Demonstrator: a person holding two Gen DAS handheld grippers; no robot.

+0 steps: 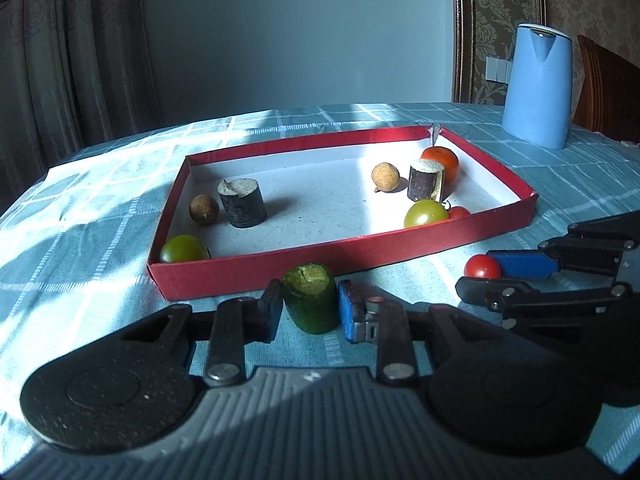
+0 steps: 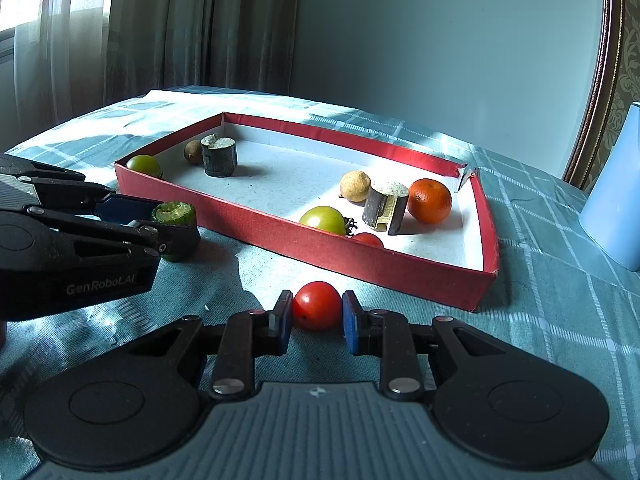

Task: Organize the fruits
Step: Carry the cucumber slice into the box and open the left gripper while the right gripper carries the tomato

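With the left gripper clamped on the green stub and the right gripper on the red tomato, both seemingly resting on the counter, either could snag the red tray wall when lifted.

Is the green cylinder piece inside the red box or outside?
Outside: green cylinder piece stands on the tablecloth before the red box, between the left gripper pads.

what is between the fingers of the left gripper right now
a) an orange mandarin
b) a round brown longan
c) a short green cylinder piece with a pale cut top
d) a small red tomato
c: the left gripper has its fingers closed on the short green cylinder piece with a pale cut top, standing on the checked cloth just outside the red cardboard tray.
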